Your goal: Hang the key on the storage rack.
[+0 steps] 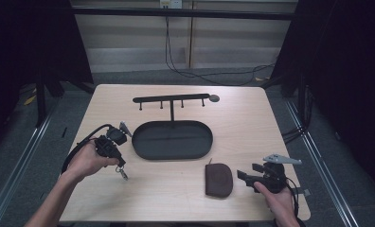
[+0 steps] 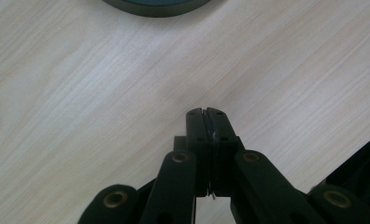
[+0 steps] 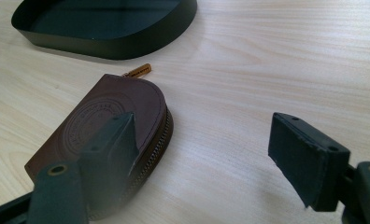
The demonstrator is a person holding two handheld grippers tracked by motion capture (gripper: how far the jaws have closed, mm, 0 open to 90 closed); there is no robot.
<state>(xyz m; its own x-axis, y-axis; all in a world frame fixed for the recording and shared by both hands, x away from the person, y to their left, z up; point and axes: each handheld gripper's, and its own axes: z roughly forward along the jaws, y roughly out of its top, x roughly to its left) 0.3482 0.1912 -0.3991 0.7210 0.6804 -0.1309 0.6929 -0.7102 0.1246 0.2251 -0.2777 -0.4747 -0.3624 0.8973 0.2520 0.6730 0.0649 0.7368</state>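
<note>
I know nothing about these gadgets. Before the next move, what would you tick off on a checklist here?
1. Left tongs shut on the key ring: ok, it dangles below them in the high view.
2. Key ring lifted off the table: cannot tell.
3. Hook rack upright behind the tray: ok.
4. Whether the hooks are free: cannot tell, too small.
5. Right tongs open and holding nothing: ok.
6. Brown pouch lying flat, clear of the tray: ok.
</note>
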